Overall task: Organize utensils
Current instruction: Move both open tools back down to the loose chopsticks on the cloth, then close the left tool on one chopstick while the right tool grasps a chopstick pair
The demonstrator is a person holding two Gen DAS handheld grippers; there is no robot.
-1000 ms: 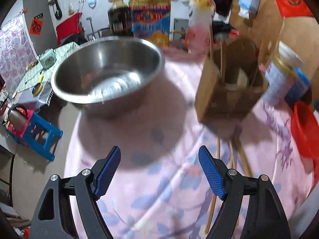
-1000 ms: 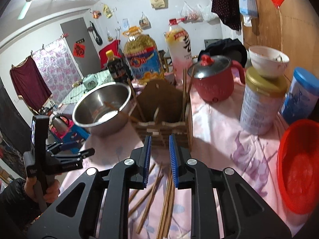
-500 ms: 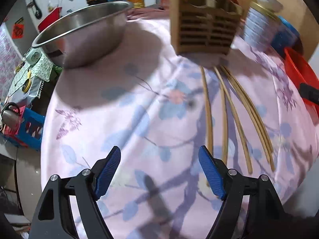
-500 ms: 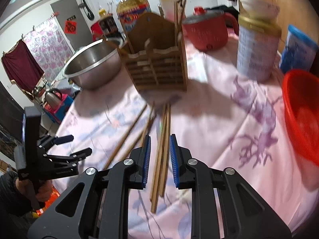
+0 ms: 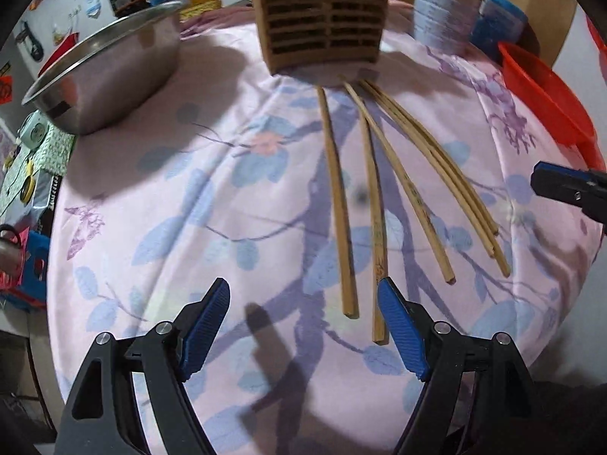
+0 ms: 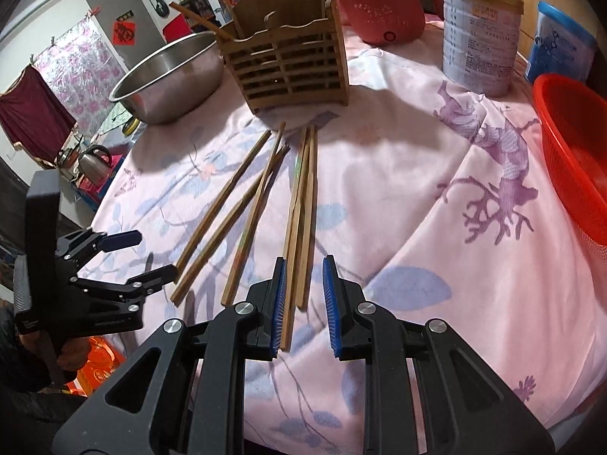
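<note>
Several wooden chopsticks (image 6: 299,204) lie fanned on the pink flowered cloth in front of a slatted wooden utensil holder (image 6: 292,72), which has a few sticks standing in it. My right gripper (image 6: 303,265) hovers over the near ends of the right-hand bundle, its blue pads a narrow gap apart and not pressing on the sticks. My left gripper (image 5: 303,288) is wide open just above the cloth, with the near end of one chopstick (image 5: 341,208) between its fingers and another (image 5: 377,227) by the right pad. It also shows in the right wrist view as the left gripper (image 6: 155,254) beside the leftmost sticks.
A steel bowl (image 6: 170,76) stands left of the holder. Behind are a red electric pot (image 6: 383,7), a tall tin (image 6: 481,38) and a blue container (image 6: 557,41). A red mesh basket (image 6: 573,144) sits at the right edge. The round table's edge (image 5: 57,265) drops off at the left.
Both grippers have come down toward the cloth and tipped further downward. The chopsticks now lie right at their fingertips. Neither gripper's jaw gap has changed.
</note>
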